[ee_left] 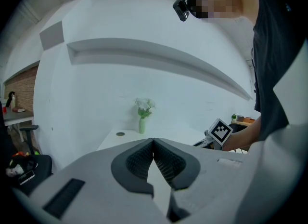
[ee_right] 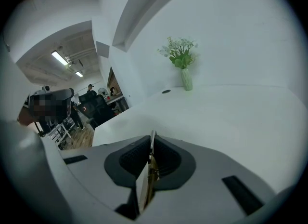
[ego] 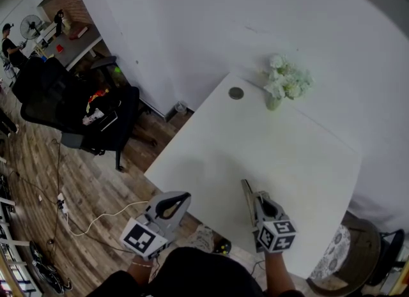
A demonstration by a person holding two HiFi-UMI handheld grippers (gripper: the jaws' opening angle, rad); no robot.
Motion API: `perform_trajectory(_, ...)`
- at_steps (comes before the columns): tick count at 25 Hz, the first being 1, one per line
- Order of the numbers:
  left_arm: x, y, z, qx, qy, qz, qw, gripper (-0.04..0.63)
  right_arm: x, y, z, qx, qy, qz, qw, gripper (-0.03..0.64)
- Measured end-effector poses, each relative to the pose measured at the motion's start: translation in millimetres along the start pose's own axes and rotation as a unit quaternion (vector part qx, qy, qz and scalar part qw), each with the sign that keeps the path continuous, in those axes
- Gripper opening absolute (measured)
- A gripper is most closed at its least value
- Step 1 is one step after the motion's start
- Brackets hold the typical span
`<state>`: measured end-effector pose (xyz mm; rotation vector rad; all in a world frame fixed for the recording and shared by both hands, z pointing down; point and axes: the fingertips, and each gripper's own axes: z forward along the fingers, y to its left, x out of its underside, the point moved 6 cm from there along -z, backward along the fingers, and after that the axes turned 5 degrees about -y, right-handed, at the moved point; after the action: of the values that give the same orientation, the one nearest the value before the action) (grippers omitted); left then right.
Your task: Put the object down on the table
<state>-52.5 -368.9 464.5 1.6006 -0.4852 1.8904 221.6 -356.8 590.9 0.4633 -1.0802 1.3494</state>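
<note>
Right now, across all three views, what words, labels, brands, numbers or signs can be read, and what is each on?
No readable text in any view.
Left marker cube: black-and-white squares only, no letters.
Right marker cube: the same.
Thin flat object: no print visible.
Round disc on the table: too small to tell.
</note>
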Motion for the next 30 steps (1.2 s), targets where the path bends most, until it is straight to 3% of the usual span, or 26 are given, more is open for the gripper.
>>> perform_trajectory(15, -2.0, 0.5, -4.9, -0.006, -0.004, -0.001, 1.0000, 0.000, 7.4, -13.4, 8.1, -0.008, 0.016, 0.024, 1.000, 0.037)
perform_trajectory(24, -3.6, 1.2, -10.6, -0.008, -0.010, 0.001, 0.9999, 0.000, 8.6, -17.8, 11.9, 0.009, 0.023, 0.007, 1.000, 0.064)
perform_trajectory(30, -4.6, 1.2, -18.3, -0.012, -0.011, 0.002, 0.9999, 0.000, 9.8, -18.6, 11.2, 0.035, 0.036, -0.034, 0.998, 0.110)
